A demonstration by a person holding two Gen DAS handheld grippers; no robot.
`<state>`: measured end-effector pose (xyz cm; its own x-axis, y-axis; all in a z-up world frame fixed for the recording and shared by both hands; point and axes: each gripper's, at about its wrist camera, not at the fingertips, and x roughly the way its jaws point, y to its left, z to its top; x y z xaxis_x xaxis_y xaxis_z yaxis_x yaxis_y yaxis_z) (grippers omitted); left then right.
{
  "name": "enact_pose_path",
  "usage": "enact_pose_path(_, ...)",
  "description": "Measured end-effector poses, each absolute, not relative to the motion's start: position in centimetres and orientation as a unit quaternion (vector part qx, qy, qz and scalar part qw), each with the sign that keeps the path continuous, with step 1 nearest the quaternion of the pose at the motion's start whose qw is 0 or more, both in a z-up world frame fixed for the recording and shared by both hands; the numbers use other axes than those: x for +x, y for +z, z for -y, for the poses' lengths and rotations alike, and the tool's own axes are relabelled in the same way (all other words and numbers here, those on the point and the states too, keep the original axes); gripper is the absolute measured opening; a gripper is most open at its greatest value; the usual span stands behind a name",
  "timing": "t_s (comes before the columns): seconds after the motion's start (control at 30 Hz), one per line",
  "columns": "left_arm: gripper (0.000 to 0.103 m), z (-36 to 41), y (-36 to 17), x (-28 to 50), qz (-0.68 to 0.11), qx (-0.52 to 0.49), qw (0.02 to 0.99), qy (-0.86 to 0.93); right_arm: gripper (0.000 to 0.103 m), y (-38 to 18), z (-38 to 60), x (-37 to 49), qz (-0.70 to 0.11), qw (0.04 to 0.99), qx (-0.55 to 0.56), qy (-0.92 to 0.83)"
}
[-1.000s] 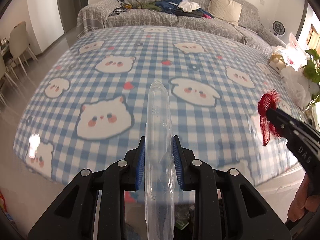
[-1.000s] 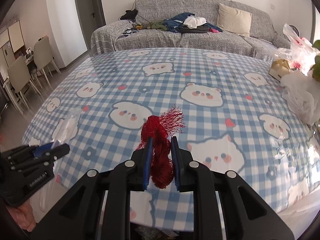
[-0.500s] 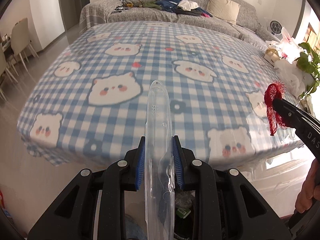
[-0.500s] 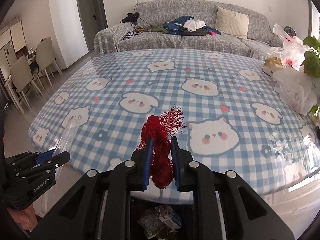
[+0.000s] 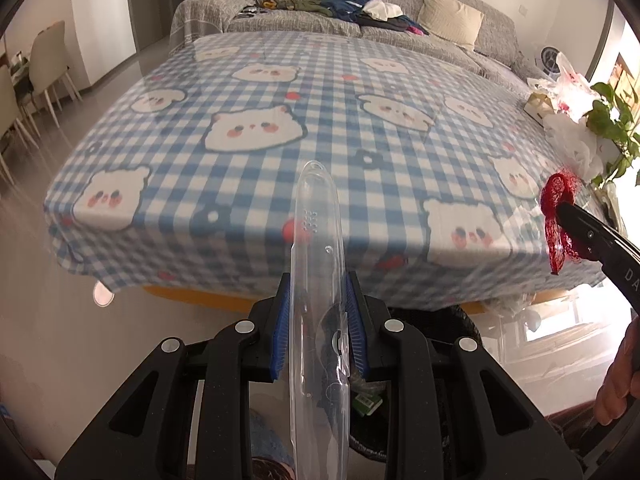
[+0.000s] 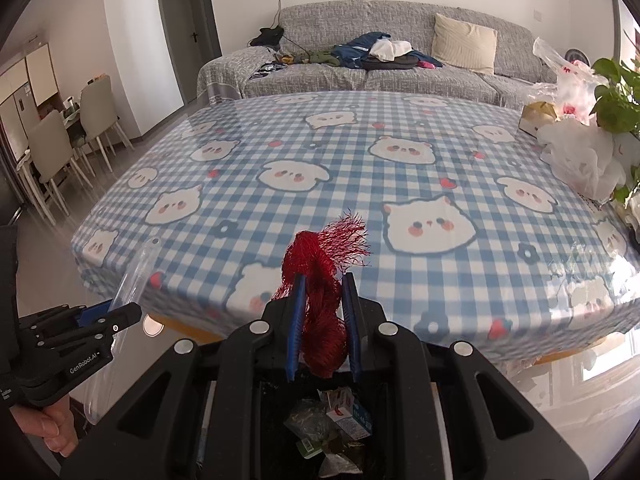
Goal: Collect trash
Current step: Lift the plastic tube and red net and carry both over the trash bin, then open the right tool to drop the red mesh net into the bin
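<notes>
A: Where's the trash?
B: The red mesh netting sits at lower centre of the right wrist view, clamped between the right gripper's blue pads. The clear plastic case stands lower centre in the left wrist view, pinched by the left gripper.
A: Any writing?
B: "GenRobot.AI" on the left gripper's body at lower left; a partial "DA" on the right one.
A: Below them?
B: A black bin with cartons and wrappers, just off the checked tablecloth's near edge.
</notes>
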<state>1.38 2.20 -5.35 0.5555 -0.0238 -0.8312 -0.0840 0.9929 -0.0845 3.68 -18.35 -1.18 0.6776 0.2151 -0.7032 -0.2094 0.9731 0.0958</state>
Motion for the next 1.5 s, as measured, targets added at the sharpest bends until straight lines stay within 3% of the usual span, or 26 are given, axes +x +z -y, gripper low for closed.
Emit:
enact_pose_path(0.63, 0.025, -2.0, -8.4, -4.0, -0.482, -0.059, 0.874, 0.015, 0.017, -5.2, 17.9, -2.2, -0.407, 0.906, 0.003, 0.116)
enact_pose_path(1.5, 0.025, -1.8, -15.1, -4.2, -0.513, -0.057, 0.855, 0.04, 0.018, -14.0, 16.2, -3.2, -0.469, 0.877, -0.012, 0.101)
